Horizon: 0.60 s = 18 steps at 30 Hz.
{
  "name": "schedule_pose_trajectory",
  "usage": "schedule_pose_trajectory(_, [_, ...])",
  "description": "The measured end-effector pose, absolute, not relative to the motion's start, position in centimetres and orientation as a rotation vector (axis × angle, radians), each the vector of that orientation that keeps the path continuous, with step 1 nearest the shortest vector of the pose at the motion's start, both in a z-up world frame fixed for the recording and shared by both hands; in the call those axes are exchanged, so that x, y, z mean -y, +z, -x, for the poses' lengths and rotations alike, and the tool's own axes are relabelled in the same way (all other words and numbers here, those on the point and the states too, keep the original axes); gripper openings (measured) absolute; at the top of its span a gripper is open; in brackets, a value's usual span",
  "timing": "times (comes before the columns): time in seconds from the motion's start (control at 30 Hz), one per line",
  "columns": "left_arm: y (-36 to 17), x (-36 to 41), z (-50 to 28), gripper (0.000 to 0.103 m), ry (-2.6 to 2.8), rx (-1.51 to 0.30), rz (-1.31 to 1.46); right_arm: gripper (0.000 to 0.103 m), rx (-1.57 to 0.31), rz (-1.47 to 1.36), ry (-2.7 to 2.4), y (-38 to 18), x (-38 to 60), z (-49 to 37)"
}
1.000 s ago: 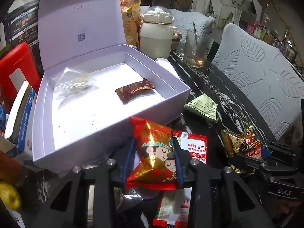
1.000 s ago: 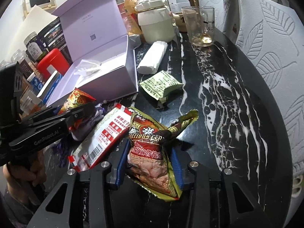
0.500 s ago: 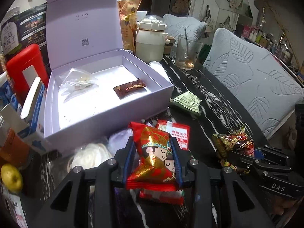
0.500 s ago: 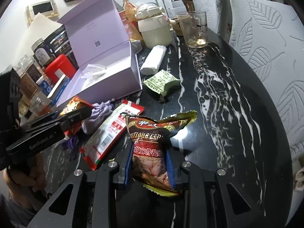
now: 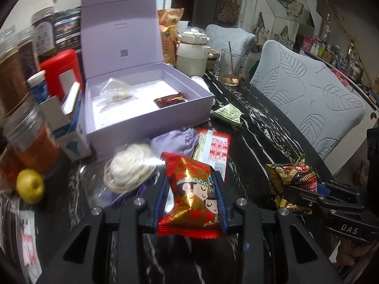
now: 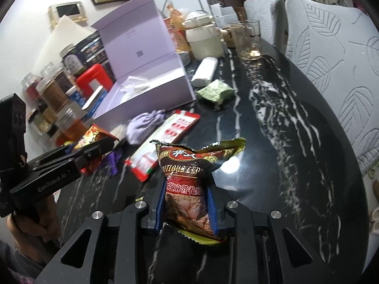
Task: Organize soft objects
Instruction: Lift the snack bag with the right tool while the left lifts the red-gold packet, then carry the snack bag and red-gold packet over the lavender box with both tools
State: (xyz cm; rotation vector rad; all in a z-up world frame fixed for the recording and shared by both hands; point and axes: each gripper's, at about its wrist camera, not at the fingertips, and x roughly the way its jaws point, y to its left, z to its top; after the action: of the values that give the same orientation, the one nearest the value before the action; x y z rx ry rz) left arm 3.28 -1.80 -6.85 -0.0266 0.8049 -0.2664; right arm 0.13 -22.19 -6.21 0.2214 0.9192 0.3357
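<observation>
Glossy black marble with white veins forms the table (image 6: 296, 142), cluttered along its left edge. Nearest, the left gripper (image 5: 191, 201) clamps a crinkly red foil snack packet (image 5: 189, 196) printed with two cartoon faces, held clear of the tabletop. At the right, the right gripper (image 6: 186, 203) pinches a brown and gold foil cereal packet (image 6: 187, 179), its torn top flaring open; its lower end is hidden behind the blue pads. Just beyond the left gripper lie a coil of white cord in clear wrap (image 5: 129, 170), a crumpled lilac cloth pouch (image 5: 175, 140) and a flat red and white sachet (image 5: 213, 151). A green packet (image 5: 228, 113) sits farther on, beside the open lilac cardboard box (image 5: 151, 120), which stands toward the left edge with its lid upright. Inside lie a clear bag (image 5: 117, 92) and a dark brown wrapped sweet (image 5: 170, 99). Jars (image 5: 14, 75), blurred, crowd the left edge. Toward the far end stand a cream pot (image 5: 191, 54) and a glass (image 5: 231, 68).
</observation>
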Motion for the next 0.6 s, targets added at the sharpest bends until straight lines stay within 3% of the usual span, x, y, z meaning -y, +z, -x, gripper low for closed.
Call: schedule_pose_trajectory(0.6, [-3.8,-3.1,1.7,0.036,-0.231,-0.704,0.106,0.029,-0.881,-0.191,0.509,-3.8,16.6,2.5])
